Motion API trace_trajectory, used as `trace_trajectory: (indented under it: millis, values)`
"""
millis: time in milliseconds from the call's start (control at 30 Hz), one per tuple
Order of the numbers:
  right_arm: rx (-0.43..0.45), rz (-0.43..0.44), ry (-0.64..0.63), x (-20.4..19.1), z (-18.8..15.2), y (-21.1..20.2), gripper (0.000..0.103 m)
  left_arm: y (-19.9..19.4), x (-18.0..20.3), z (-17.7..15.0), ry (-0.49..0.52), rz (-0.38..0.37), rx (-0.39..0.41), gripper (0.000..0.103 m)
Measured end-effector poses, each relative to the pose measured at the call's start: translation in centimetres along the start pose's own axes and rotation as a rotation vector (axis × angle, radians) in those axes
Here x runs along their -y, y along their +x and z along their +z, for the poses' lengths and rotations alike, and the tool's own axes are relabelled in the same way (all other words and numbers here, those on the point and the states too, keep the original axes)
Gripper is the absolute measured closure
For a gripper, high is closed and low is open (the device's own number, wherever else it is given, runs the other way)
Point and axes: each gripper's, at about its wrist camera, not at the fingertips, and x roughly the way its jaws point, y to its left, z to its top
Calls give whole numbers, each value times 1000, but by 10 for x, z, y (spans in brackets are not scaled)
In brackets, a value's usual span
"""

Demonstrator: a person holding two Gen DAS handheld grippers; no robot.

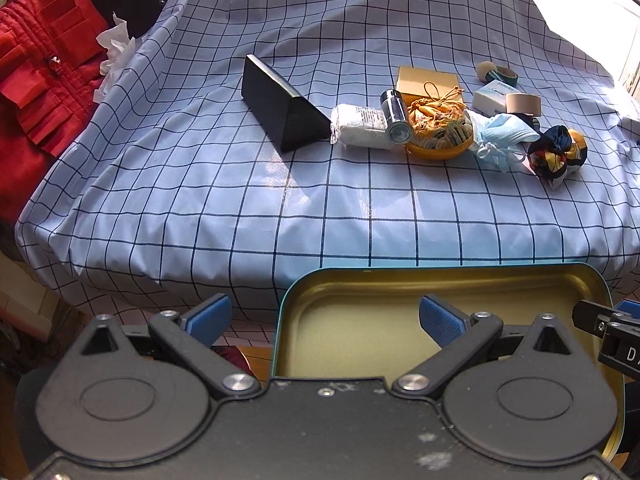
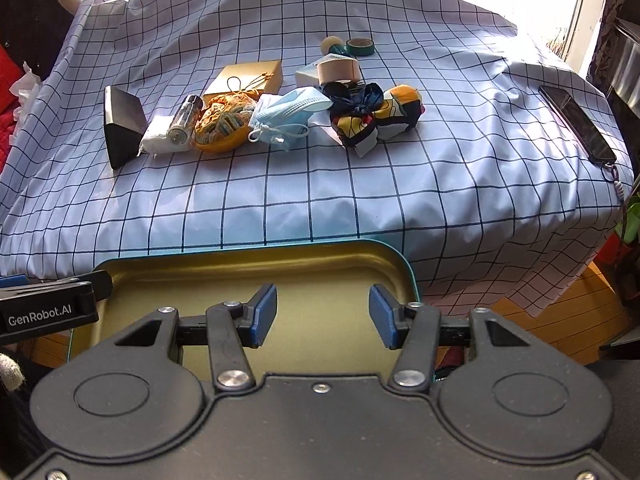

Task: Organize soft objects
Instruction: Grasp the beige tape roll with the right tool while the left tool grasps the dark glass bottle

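Observation:
An empty tin tray [image 1: 360, 304] [image 2: 160, 280], teal outside and gold inside, lies in front of the table's near edge; what supports it is hidden. My left gripper [image 1: 324, 308] is open, its fingers straddling the tray's left wall without touching it. My right gripper [image 2: 322, 300] is open over the tray's inside, holding nothing. On the checked cloth [image 1: 280, 208] lie a blue face mask [image 1: 504, 132] [image 2: 288, 114], a patterned fabric bundle [image 1: 558, 152] [image 2: 376, 116], a white gauze roll [image 1: 358, 126] [image 2: 158, 136] and an orange bowl [image 1: 440, 148] [image 2: 218, 144] of woven fabric pieces.
A black triangular case [image 1: 280, 104] [image 2: 120, 120], a small bottle [image 1: 396, 116], a gold box [image 1: 430, 84], a white box and tape rolls [image 2: 338, 70] sit among the soft things. A phone [image 2: 576, 120] lies at the right. Red cloth [image 1: 40, 80] and tissue [image 1: 116, 48] are at the left.

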Motion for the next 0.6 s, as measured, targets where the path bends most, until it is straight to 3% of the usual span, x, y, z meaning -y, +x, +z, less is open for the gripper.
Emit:
trace_trajectory:
  millis: [600]
  values:
    - [113,0,25,25,132,61,51,82,25,161,43,-28,64,1]
